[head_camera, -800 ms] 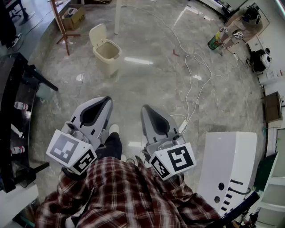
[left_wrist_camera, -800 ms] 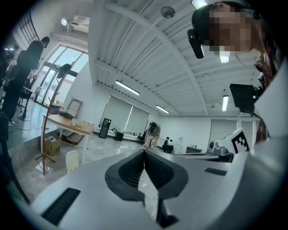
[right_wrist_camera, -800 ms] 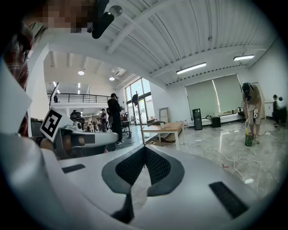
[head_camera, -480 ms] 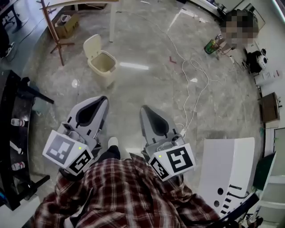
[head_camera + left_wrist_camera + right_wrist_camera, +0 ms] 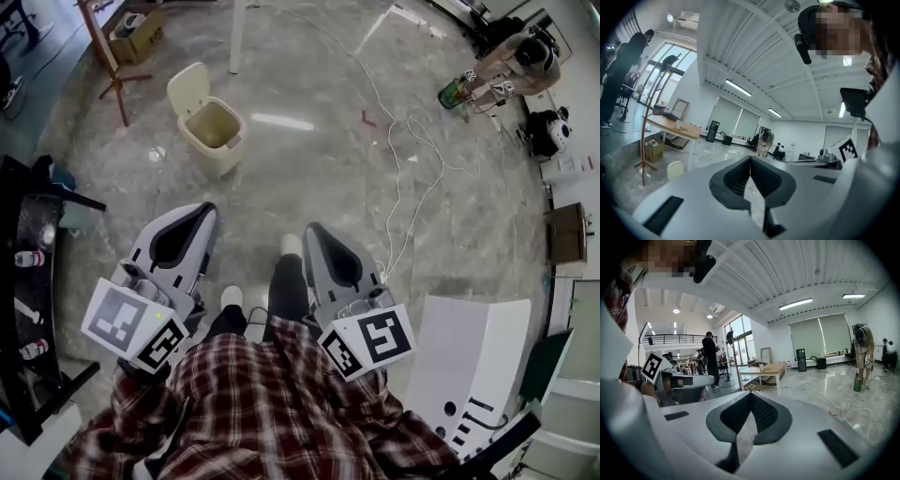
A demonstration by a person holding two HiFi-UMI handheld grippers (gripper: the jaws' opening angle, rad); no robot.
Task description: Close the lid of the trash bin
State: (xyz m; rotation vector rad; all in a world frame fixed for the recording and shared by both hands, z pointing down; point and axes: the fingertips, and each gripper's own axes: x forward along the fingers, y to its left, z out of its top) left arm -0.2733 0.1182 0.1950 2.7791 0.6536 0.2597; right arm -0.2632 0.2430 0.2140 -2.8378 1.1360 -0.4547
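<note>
Beige boxy bin [image 5: 223, 156], lid [image 5: 187, 90] up

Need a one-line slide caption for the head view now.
Beige trash bin stands ahead-left with its lid up; left gripper and right gripper, both shut and empty, held low.

Trash bin [image 5: 214, 131]: cream throughout; lid [image 5: 187, 89] the same cream.
Left gripper [image 5: 206, 208], right gripper [image 5: 308, 228]: pale grey shells, black ribbed pads [image 5: 178, 239]; marker cubes [image 5: 370, 342] white with black square patterns.
Shirt [image 5: 272, 403]: red, white and dark plaid.
Floor [image 5: 309, 159]: glossy grey, marbled.
Cable [image 5: 409, 230]: white.
Bottle [image 5: 450, 94]: green.
Cardboard box [image 5: 131, 36]: brown.
Cabinet [image 5: 473, 356]: white.
</note>
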